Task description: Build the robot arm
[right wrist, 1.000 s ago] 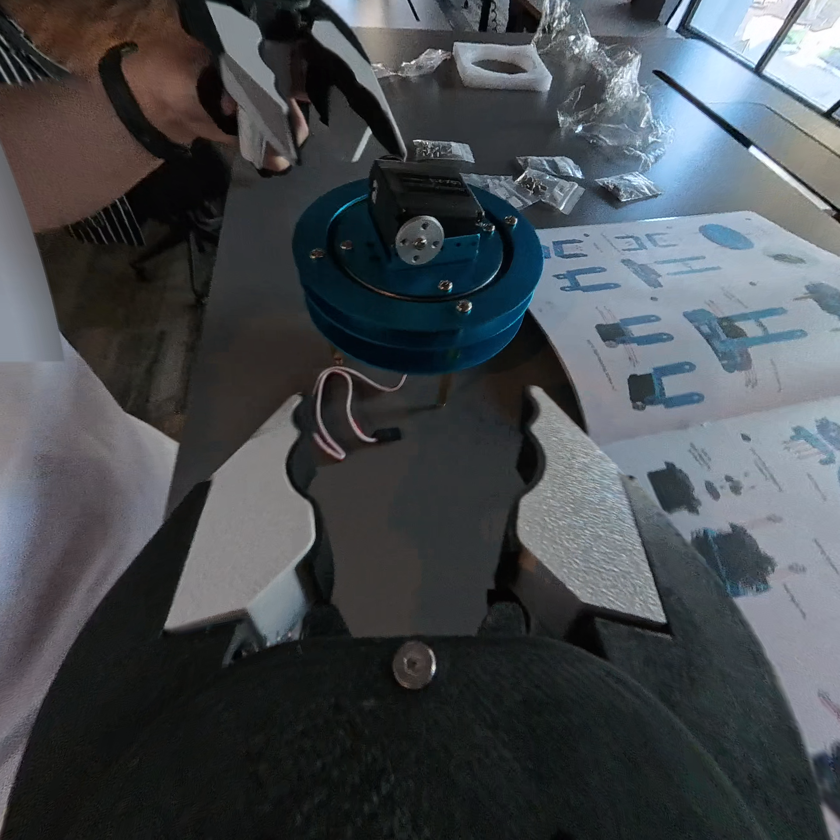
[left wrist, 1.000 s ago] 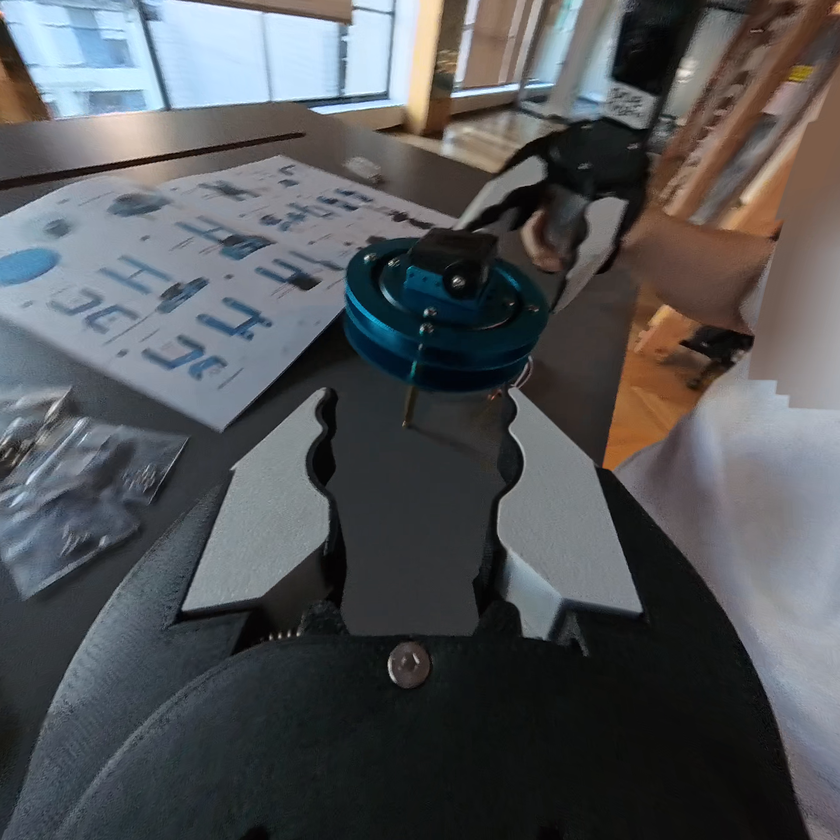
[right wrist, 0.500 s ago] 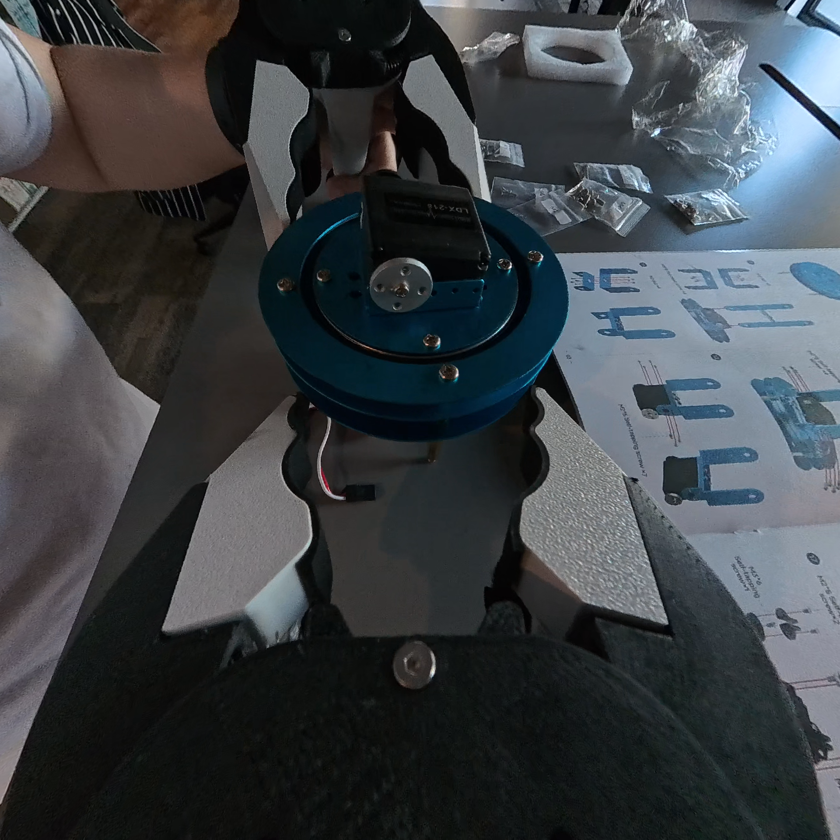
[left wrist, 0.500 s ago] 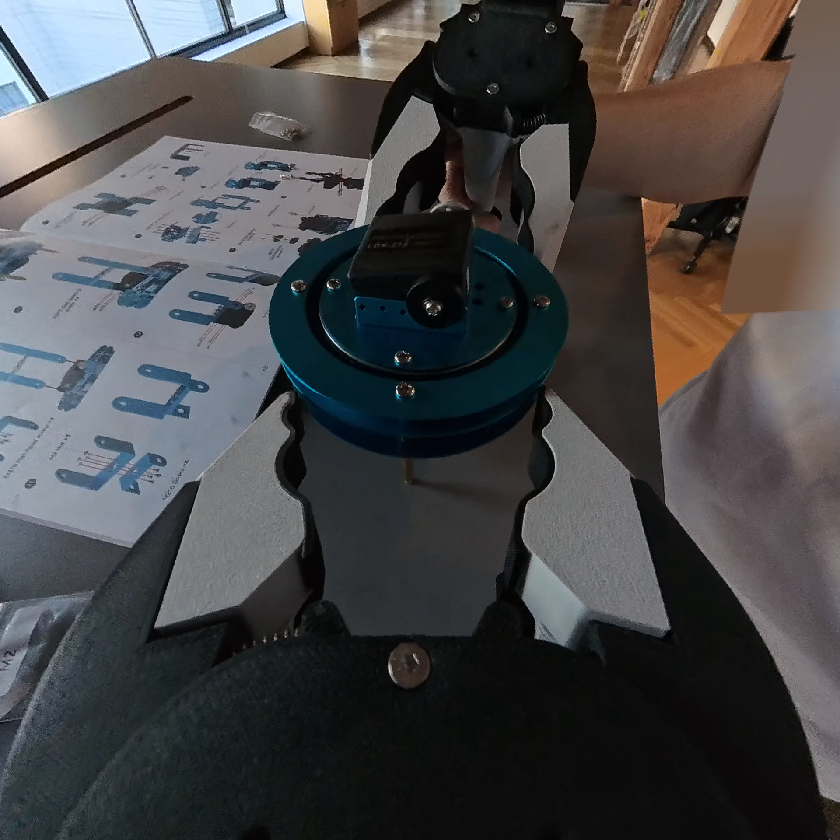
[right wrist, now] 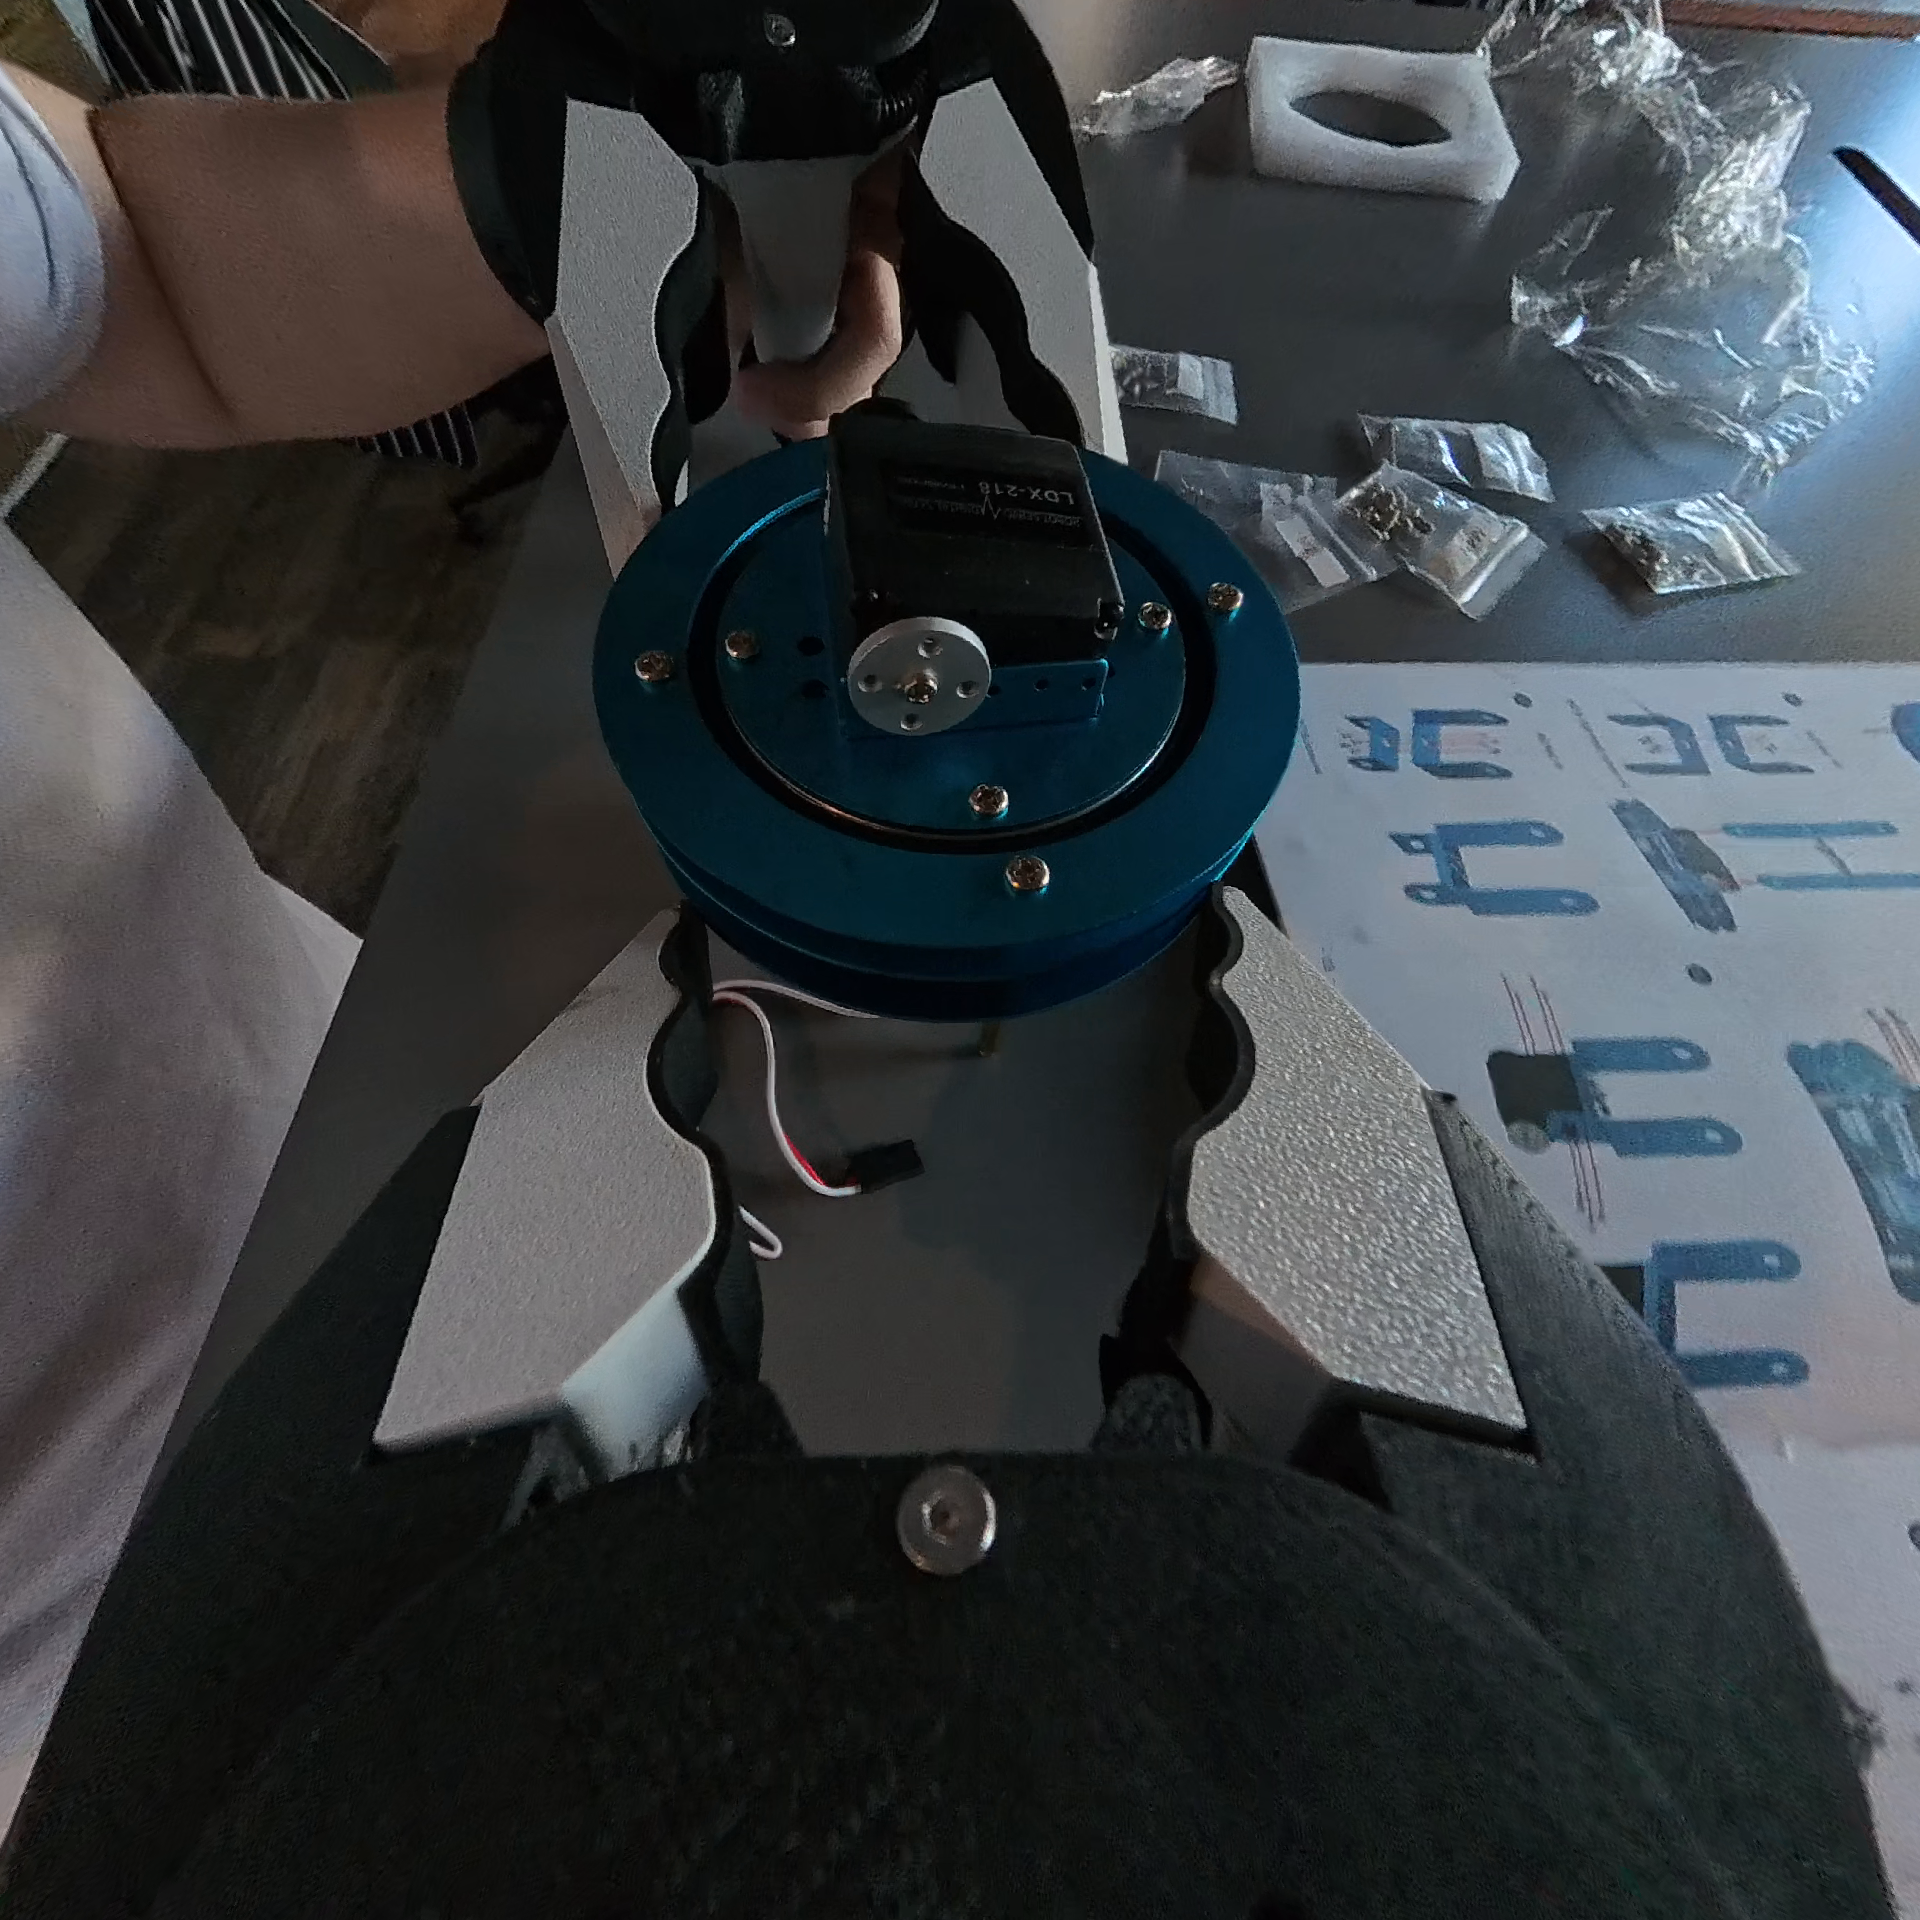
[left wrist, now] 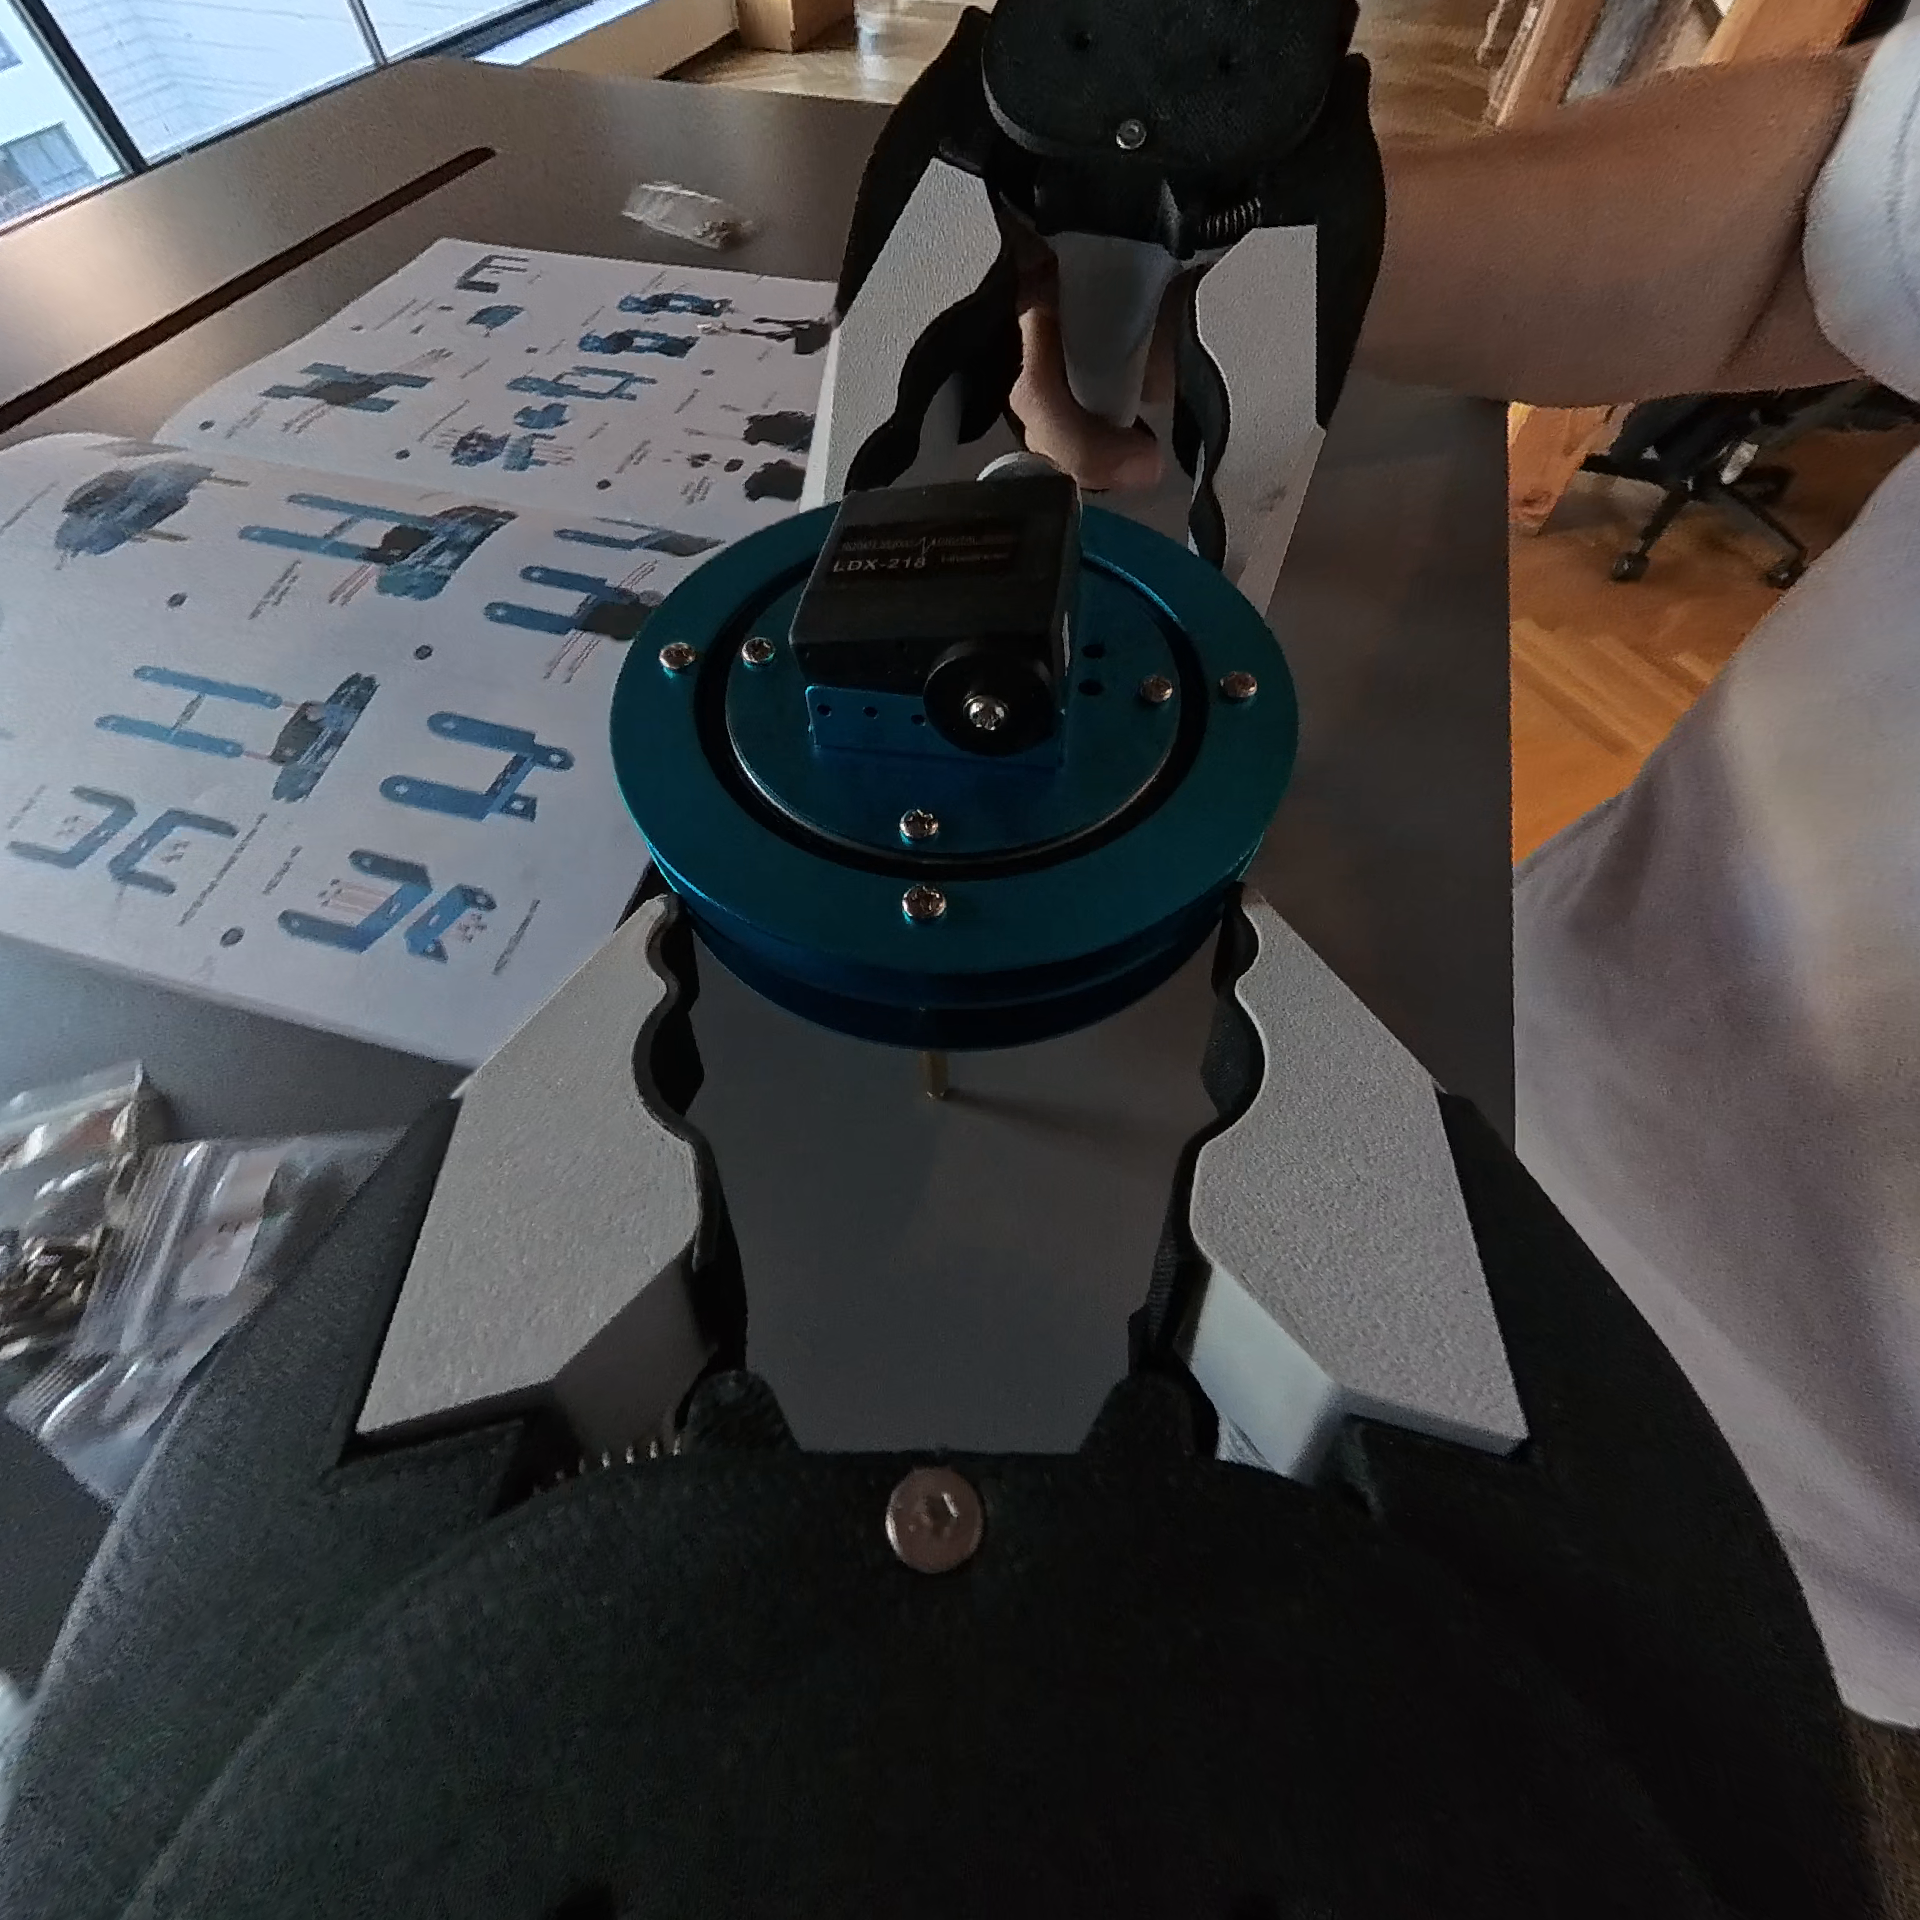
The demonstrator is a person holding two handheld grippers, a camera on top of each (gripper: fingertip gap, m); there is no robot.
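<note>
Left gripper (left wrist: 951, 914): textured black plastic body, silver screw (left wrist: 932, 1524) at six o'clock, pale grey wavy-edged fingers (left wrist: 540, 1226). Right gripper (right wrist: 951, 904) alike. The person wears a white short sleeve (left wrist: 1870, 187).

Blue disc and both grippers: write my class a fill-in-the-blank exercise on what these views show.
1. The black servo sits on top of a round disc coloured ____.
2. Both the left gripper and the right gripper have their jaws ____.
3. A white and red ____ trails from under the disc, ending in a black plug.
4. The open booklet lies flat on the ____.

Missing words: blue; open; wire; table
</note>
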